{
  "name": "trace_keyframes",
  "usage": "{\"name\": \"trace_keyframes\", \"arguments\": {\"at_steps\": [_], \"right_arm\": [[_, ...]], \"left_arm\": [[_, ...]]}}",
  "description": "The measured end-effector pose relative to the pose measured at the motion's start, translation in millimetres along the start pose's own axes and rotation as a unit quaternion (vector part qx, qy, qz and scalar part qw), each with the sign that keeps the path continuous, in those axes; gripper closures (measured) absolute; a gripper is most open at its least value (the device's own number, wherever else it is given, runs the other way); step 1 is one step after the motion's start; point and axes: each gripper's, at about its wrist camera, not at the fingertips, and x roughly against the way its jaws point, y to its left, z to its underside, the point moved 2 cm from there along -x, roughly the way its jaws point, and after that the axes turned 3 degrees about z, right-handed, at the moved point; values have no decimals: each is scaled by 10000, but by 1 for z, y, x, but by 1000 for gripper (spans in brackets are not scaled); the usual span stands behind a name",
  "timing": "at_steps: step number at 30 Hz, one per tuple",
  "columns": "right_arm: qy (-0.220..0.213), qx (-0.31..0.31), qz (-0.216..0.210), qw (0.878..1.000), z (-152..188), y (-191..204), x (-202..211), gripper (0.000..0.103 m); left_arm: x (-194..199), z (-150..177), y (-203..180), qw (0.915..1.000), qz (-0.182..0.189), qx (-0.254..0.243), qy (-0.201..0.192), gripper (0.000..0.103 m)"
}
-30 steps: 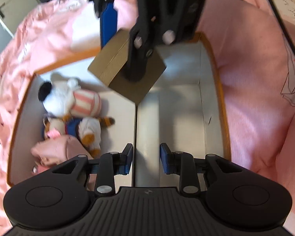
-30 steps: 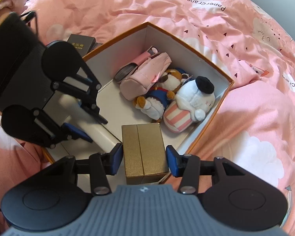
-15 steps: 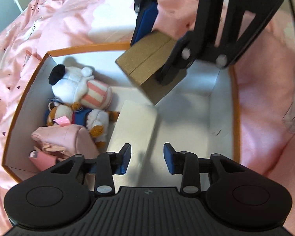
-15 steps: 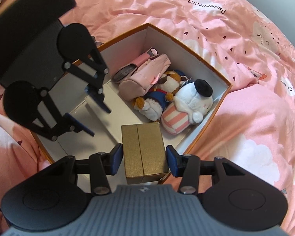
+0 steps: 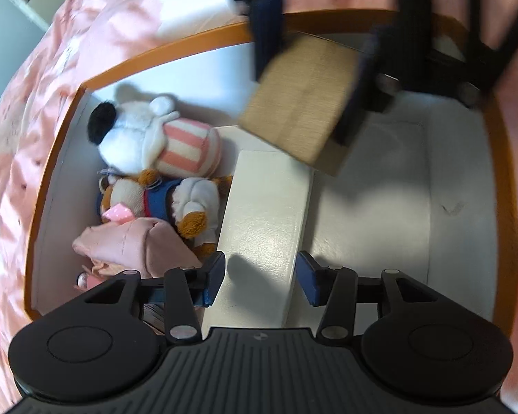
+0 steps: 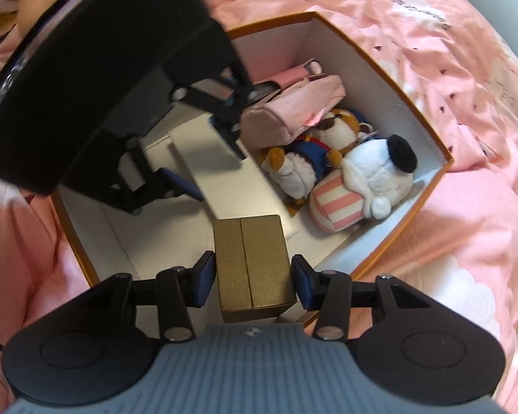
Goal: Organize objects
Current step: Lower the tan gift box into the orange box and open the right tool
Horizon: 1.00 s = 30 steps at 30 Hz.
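An orange-rimmed white storage box (image 5: 162, 53) (image 6: 411, 103) lies on a pink bed. My right gripper (image 6: 253, 281) is shut on a gold box (image 6: 252, 265) and holds it over the box's near corner; it shows blurred in the left wrist view (image 5: 300, 114). My left gripper (image 5: 260, 277) is open and empty, its fingers either side of a white inner box (image 5: 266, 220) (image 6: 203, 165). Beside it lie a white plush with a striped body (image 5: 155, 134) (image 6: 373, 179), a brown plush in blue (image 5: 165, 200) (image 6: 314, 151) and a pink pouch (image 5: 131, 245) (image 6: 293, 110).
The pink bedspread (image 6: 449, 51) surrounds the storage box on all sides. A pink tube-shaped item (image 6: 293, 74) lies behind the pouch against the box wall. The storage box's bare white floor (image 5: 373, 220) is to the right of the inner box.
My left gripper has moved in lower over the white inner box and now straddles it. My right gripper has carried the gold box further over the storage box.
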Motion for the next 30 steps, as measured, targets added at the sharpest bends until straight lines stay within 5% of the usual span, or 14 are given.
{"name": "trace_keyframes", "arguments": {"at_steps": [10, 18, 22, 30], "right_arm": [[328, 730, 52, 9968, 1, 4, -10, 55], [582, -1222, 247, 9905, -4, -1, -10, 55], [505, -2302, 582, 9701, 1, 0, -7, 55], [-178, -3646, 1339, 9213, 18, 13, 4, 56]], "left_arm": [[0, 10, 28, 9931, 333, 1124, 17, 55], [4, 19, 43, 9739, 496, 2216, -40, 61], [14, 23, 41, 9781, 250, 2050, -259, 61], [43, 28, 33, 9668, 318, 2398, -824, 62]]}}
